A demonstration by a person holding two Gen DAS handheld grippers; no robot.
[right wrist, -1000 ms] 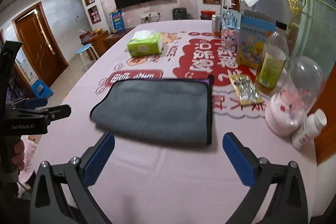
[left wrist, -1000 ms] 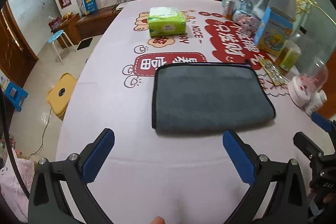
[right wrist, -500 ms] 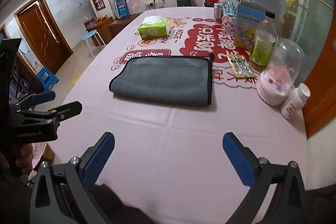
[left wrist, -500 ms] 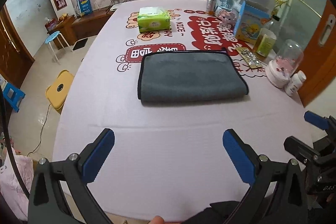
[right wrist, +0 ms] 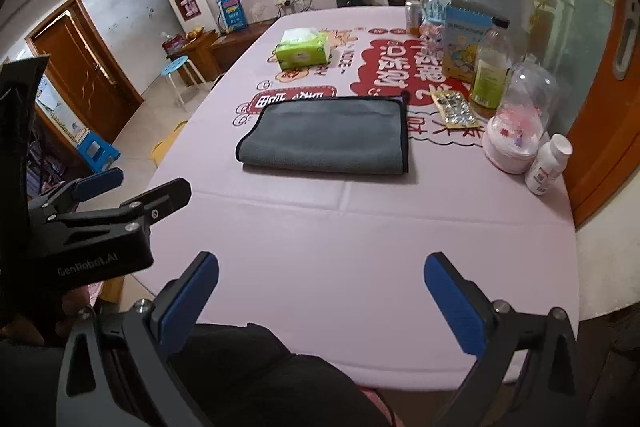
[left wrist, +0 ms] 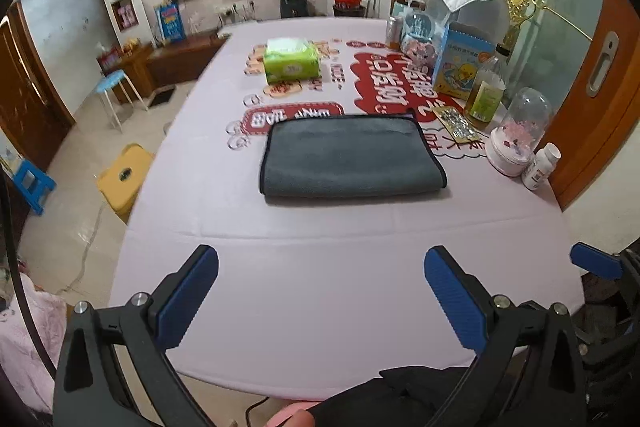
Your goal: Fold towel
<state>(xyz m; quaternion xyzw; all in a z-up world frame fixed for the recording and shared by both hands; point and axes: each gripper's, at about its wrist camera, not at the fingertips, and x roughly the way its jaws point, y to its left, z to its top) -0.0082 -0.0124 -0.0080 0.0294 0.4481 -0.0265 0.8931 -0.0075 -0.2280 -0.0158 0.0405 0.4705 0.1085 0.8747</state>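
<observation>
Lying folded flat at the middle of the pink worktop (left wrist: 320,291), a grey towel (left wrist: 348,159) with dark edging formed a wide rectangle, well apart from both tools. The left tool (left wrist: 320,291) hung over the near edge, its blue-padded fingers spread wide and holding nothing. The right tool (right wrist: 320,297) was likewise wide open and empty. In the right wrist view, the left tool's black body at nine o'clock read "GenRobot.AI". A green tissue pack (right wrist: 302,51) sat at twelve o'clock beyond the towel, beside printed "NICE~". A white pill bottle (right wrist: 548,165) stood at three o'clock.
</observation>
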